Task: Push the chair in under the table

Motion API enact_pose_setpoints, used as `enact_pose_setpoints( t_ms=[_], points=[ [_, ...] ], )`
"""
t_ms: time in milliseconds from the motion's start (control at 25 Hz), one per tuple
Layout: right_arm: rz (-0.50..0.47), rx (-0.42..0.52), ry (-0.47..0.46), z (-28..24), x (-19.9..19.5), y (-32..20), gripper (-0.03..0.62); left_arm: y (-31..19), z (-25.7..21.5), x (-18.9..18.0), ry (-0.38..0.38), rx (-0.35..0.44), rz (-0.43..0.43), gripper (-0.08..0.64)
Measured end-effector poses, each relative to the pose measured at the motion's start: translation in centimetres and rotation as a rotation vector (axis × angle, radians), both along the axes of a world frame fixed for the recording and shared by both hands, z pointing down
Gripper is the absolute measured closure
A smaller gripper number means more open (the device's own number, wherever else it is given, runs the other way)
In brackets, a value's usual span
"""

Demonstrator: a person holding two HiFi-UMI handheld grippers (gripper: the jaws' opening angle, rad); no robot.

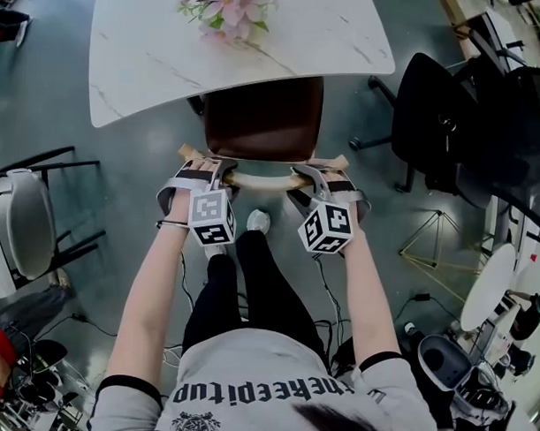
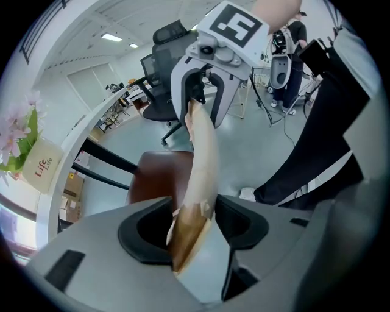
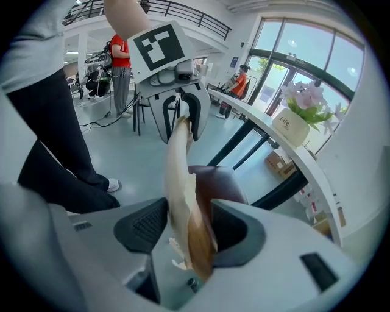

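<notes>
Both tools are on the chair [image 1: 264,122]! The left tool [image 1: 203,171] is pinching the pale wooden back rail [image 1: 261,178] near its left end, jaws tight against the wood. The right tool [image 1: 322,175] is clamped on the same rail near the right end. The rail curves across between the two tools. Just ahead of them lies the brown seat, its far edge disappearing under the white bench [image 1: 152,47]. Pink flowers [image 1: 228,10] stand on the bench farther ahead.
</notes>
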State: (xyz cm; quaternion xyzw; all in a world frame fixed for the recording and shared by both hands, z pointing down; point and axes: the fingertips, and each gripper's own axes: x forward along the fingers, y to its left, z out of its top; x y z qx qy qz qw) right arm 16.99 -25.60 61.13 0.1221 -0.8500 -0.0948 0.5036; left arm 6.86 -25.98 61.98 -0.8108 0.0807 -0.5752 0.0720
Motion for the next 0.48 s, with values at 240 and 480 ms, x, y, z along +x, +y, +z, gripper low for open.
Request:
enact_pose_setpoints(
  t_ms=[240, 480],
  points=[
    [0.037, -0.032, 0.011, 0.22, -0.33, 0.14, 0.356, 0.15, 0.25, -0.28, -0.006, 0.028, -0.004, 0.333],
    [0.085, -0.095, 0.045, 0.26, -0.35, 0.36, 0.364, 0.51, 0.30, -0.41, -0.028, 0.040, 0.008, 0.347]
  ],
)
